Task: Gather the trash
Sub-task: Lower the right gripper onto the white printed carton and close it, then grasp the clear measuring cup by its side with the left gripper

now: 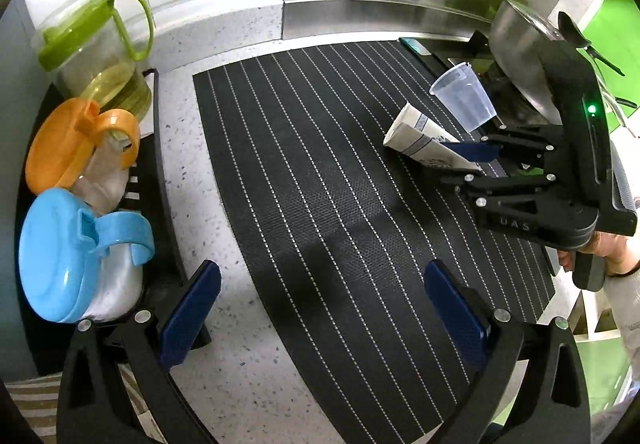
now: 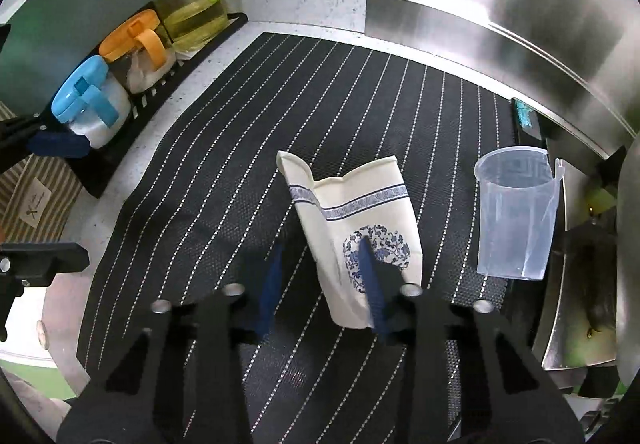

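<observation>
- The crushed white paper cup with blue floral print [image 2: 360, 228] lies flattened on the black white-striped mat [image 2: 224, 180], left of a clear plastic cup [image 2: 516, 212].
- The right gripper [image 2: 320, 280] has its blue pads around the paper cup's base, not visibly clamped.
- The left gripper [image 1: 320, 316] is spread wide, holding nothing.

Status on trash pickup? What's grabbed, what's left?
Done: nothing visibly binned; no bin in view. In hand: the right gripper is closing around the crushed paper cup, which lies on the mat; a firm grip is unclear. Left: the plastic cup stands untouched at the mat's right edge. The left gripper is open and empty.
</observation>
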